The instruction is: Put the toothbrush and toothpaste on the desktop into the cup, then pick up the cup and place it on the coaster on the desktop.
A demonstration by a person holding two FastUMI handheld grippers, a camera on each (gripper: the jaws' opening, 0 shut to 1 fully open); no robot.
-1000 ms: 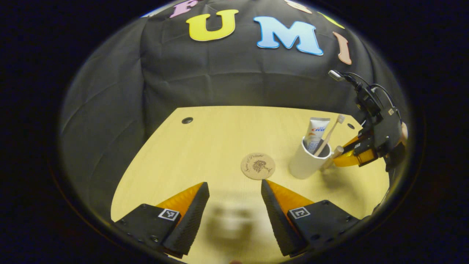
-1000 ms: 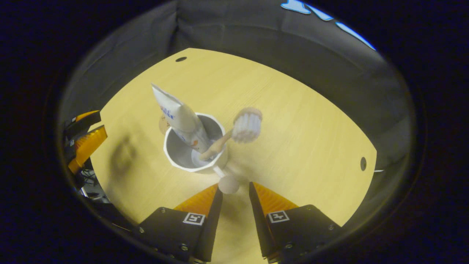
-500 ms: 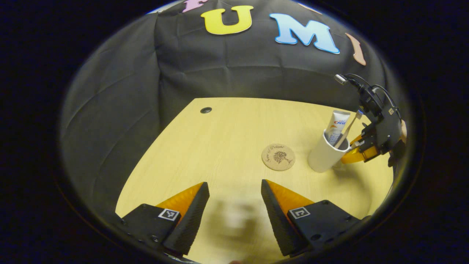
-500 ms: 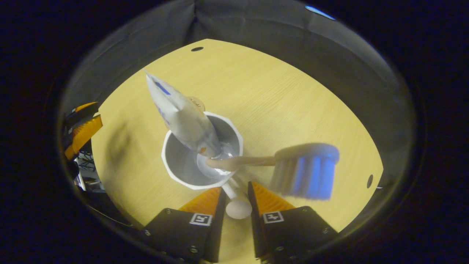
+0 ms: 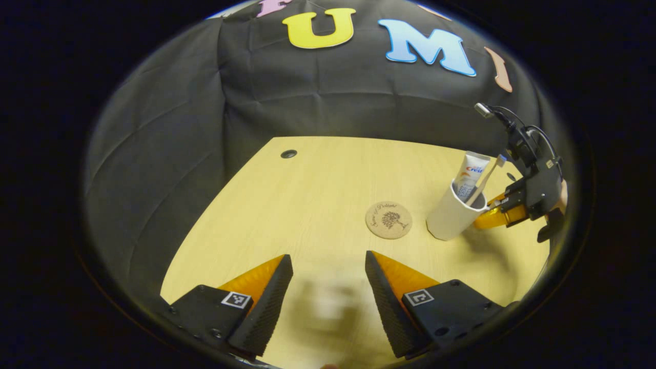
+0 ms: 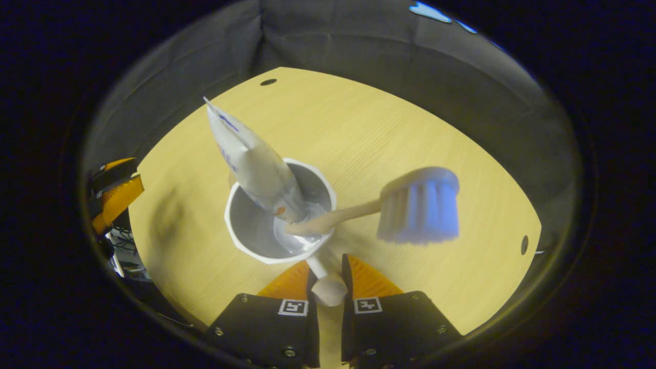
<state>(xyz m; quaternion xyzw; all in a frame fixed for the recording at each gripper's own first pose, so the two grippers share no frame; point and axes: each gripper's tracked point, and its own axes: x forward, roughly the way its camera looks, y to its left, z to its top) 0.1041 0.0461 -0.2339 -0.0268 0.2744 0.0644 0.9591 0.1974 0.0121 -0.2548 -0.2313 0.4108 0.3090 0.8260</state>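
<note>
As right gripper (image 6: 328,274) has narrowed onto the cup handle (image 6: 326,287) since a second ago, we judge lift next | cup (image 5: 452,218) beside coaster (image 5: 388,220), toothbrush (image 6: 417,211) and toothpaste (image 6: 253,164) inside | left gripper (image 5: 328,287) wide, holding nothing

My desk (image 5: 307,205) carries the coaster (image 5: 388,220) at centre right and the cup (image 5: 451,218) just right of it.

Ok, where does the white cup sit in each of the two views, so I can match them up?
Left gripper view: the cup stands far right on the desk, just right of the round coaster.
Right gripper view: the cup sits centre-left, seen from above, its handle between the right claw fingers.
Shared landmark: the toothpaste tube standing in it.
</note>
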